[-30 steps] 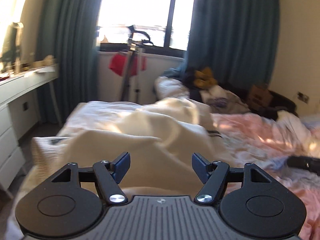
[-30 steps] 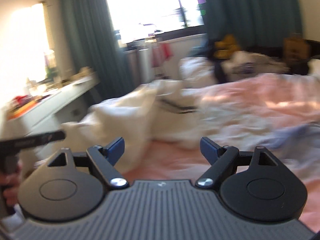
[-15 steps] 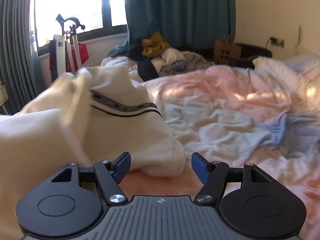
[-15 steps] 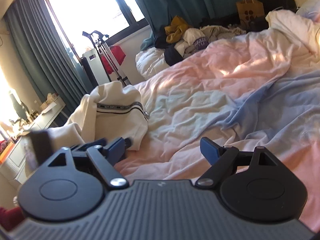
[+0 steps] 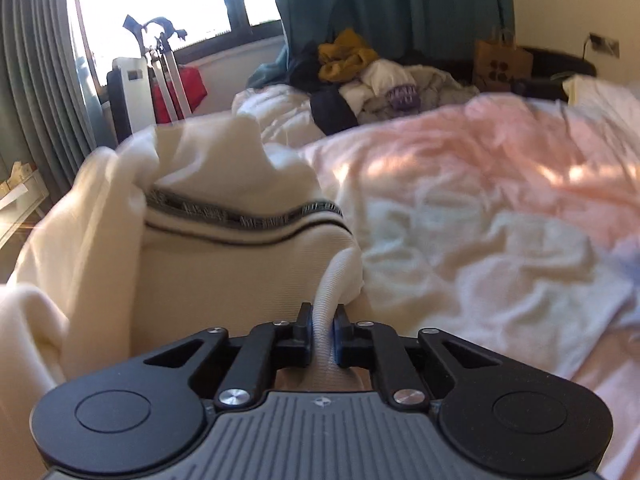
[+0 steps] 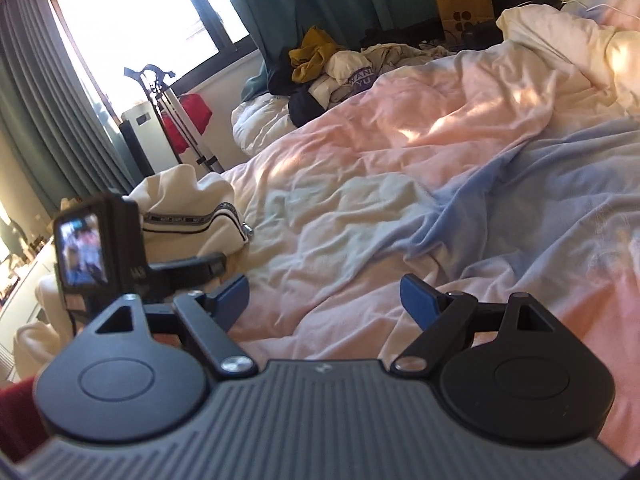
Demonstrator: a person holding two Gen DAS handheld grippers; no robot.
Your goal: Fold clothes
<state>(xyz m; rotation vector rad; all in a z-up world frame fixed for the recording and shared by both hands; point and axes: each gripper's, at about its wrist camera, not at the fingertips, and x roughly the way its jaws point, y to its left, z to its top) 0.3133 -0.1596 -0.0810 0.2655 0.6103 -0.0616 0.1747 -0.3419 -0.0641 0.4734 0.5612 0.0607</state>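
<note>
A cream sweatshirt [image 5: 224, 264] with a dark striped band lies bunched at the left edge of the bed. My left gripper [image 5: 322, 332] is shut on a ribbed edge of it, the fabric pinched between the blue pads. In the right wrist view the same sweatshirt [image 6: 188, 216] sits at the left, behind the left gripper's camera [image 6: 96, 248]. My right gripper [image 6: 324, 296] is open and empty, hovering over the pink and blue duvet [image 6: 400, 184], to the right of the sweatshirt.
A pile of other clothes [image 6: 336, 64] lies at the far end of the bed. A paper bag [image 6: 464, 8] stands beyond it. A white appliance and a tripod [image 6: 168, 120] stand by the window. A desk edge [image 5: 16, 196] is at the left.
My left gripper has closed on the sweatshirt's ribbed edge; it was open before. Both views have swung towards the bed, and the right gripper stays open.
</note>
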